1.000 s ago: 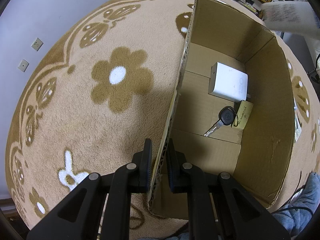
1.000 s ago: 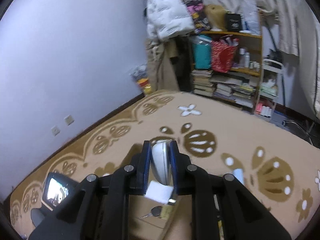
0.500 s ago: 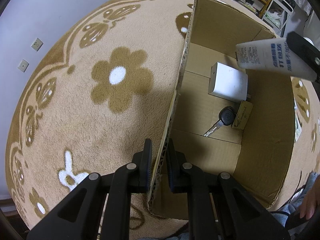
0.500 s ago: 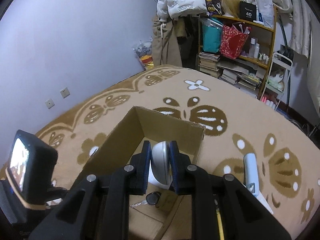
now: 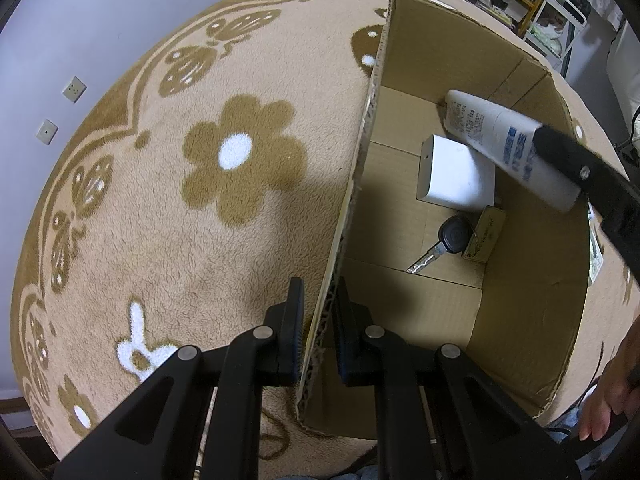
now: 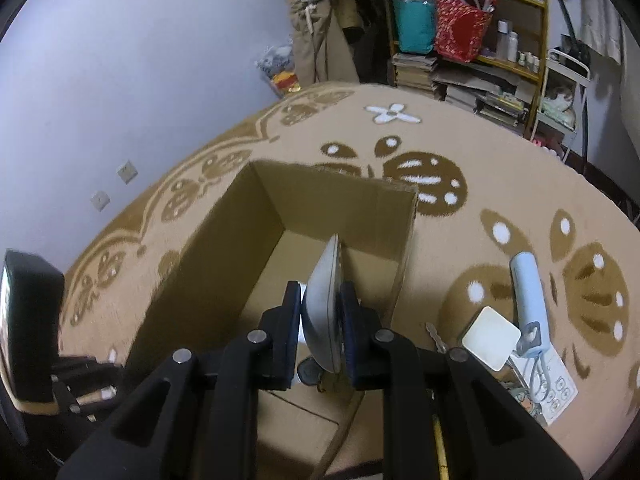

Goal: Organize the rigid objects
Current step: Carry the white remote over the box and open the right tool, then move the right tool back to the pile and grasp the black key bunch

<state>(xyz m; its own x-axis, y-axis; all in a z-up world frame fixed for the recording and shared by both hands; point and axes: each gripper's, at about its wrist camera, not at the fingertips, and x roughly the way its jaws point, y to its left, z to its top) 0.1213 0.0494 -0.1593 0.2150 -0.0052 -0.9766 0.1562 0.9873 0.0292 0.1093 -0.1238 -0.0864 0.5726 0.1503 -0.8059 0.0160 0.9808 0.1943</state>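
Over the open brown cardboard box [image 5: 520, 300], the right hand-held gripper [image 6: 322, 320] clasps a white squeeze tube [image 5: 508, 144]; the left hand-held gripper [image 5: 318, 320] pinches the box's near wall.

Beside the plain brown cardboard box [image 5: 408, 56], the rug [image 5: 160, 240] is tan with dark-brown flowers, white-centred; inside, a white tube [image 5: 508, 148] with blue lettering.

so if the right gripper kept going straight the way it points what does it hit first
Most likely the tube it holds would reach the cardboard box first, at the floor or far wall; depth is unclear. The right gripper itself points into the open box.
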